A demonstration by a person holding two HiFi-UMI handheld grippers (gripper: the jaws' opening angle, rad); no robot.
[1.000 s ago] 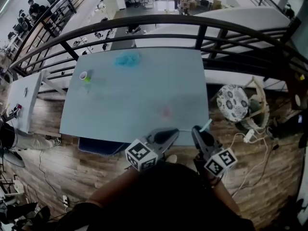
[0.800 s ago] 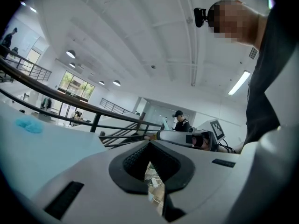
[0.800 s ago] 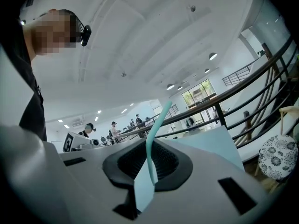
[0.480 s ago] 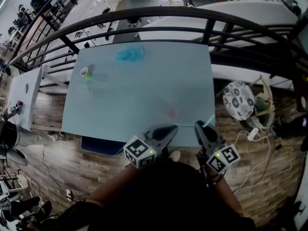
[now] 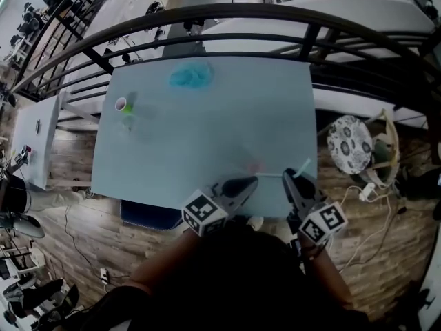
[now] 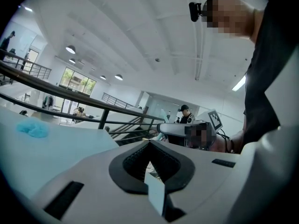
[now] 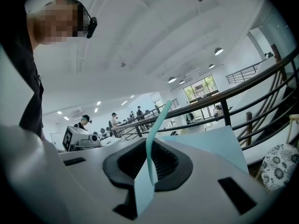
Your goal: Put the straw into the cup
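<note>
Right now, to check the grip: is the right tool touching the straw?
Touching. In the right gripper view the right tool is shut on the teal straw, which rises from between its jaws.

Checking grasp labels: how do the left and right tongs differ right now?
The right tongs are clamped on a teal straw; the left tongs are closed with nothing between them. In the head view the left tongs angle rightward, while the right tongs angle leftward, so their tips converge. Shared: both are shut and sit at the near edge of the table.
</note>
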